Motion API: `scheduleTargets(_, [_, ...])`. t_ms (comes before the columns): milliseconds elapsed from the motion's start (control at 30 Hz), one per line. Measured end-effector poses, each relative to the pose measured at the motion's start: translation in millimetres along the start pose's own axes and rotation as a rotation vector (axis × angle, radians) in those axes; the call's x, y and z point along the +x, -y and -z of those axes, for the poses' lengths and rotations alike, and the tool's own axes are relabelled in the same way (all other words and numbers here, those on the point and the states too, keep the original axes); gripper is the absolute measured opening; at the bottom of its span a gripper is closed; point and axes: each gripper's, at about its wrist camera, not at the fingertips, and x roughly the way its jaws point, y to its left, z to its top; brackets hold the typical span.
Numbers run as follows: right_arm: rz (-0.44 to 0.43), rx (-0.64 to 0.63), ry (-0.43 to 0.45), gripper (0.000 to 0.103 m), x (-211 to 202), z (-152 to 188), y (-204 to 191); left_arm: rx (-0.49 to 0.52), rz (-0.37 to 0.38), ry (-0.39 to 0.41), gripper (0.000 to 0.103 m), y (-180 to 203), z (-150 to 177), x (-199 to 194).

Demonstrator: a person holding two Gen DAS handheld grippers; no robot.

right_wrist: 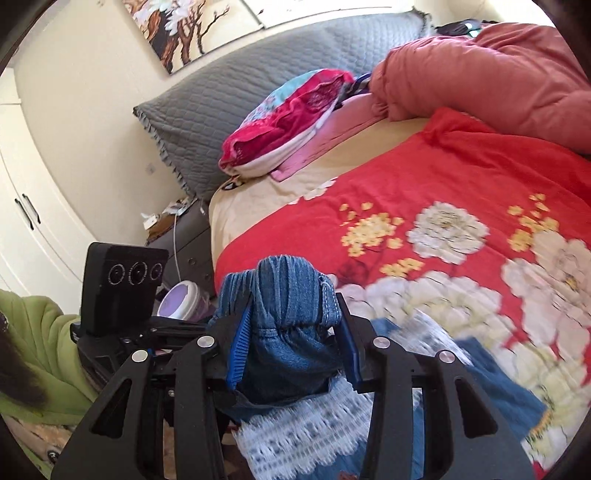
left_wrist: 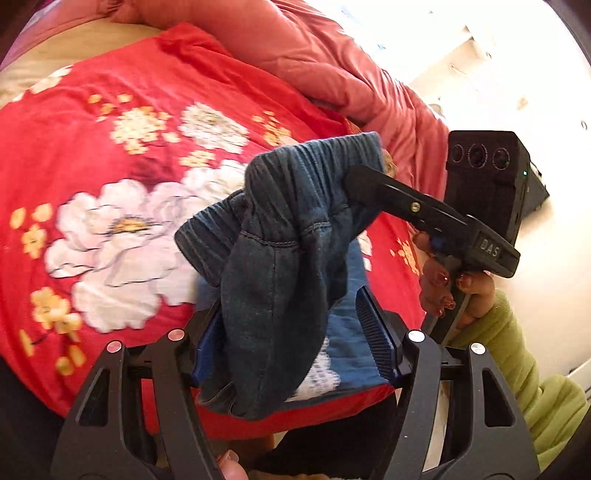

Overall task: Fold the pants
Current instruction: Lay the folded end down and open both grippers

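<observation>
Pants (left_wrist: 273,266) of blue denim with a ribbed elastic waistband hang bunched in the air above the red floral bedspread (left_wrist: 110,155), held at the waistband by both tools; the lower part, trimmed with white lace, trails onto the spread at the near edge of the bed. Left gripper (left_wrist: 295,332): dark cloth hangs down between its blue-padded fingers, but the pads stand well apart and whether they pinch anything cannot be told from either view. Right gripper (right_wrist: 291,332): jaws narrow, closed on a gathered wad of waistband that rises between the blue pads; the left wrist view confirms its black fingers biting into the band. Judged step — the opening one: the garment is lifted and not yet spread, no fold made. Next move, as judged, calls for drawing the two tools apart along the waistband so the band pulls taut, then lowering the pants flat onto the spread with the legs aligned; the risk is that the bunched cloth stays twisted, or that the left side slips if its hold is loose. Writing legible: "DAS" in raised letters on the body of the right tool, seen from the left wrist view; the wall picture (right_wrist: 177,29) bears no readable text; nothing else can be read.
</observation>
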Motion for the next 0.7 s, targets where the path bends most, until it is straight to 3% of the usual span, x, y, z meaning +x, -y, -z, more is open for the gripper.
scheduleTargets(167, [0.017, 0.046, 0.054, 0.042, -27.0, 15.8, 15.8, 0.062, 0.009, -0.016, 0.059, 23.2, 5.2, 17.3])
scheduleTargets(300, [0.05, 0.101, 0.104, 0.063, -49.3, 31.5, 25.7, 0.103, 0.049, -0.052, 0.059, 34.5, 13.5, 29.9])
scheduleTargets(500, [0.172, 0.18, 0.155, 0.072, -81.4, 57.9, 37.8, 0.183, 0.122, -0.109, 0.059, 49.5, 31.5, 32.5])
scheduleTargets(667, [0.249, 0.175, 0.114, 0.073, -77.0, 69.7, 22.5, 0.18, 0.063, -0.002, 0.059, 37.5, 15.2, 6.5])
scheduleTargets(700, [0.265, 0.175, 0.103, 0.073, -72.9, 71.9, 16.9, 0.184, 0.024, 0.016, 0.059, 33.3, 10.9, 2.4])
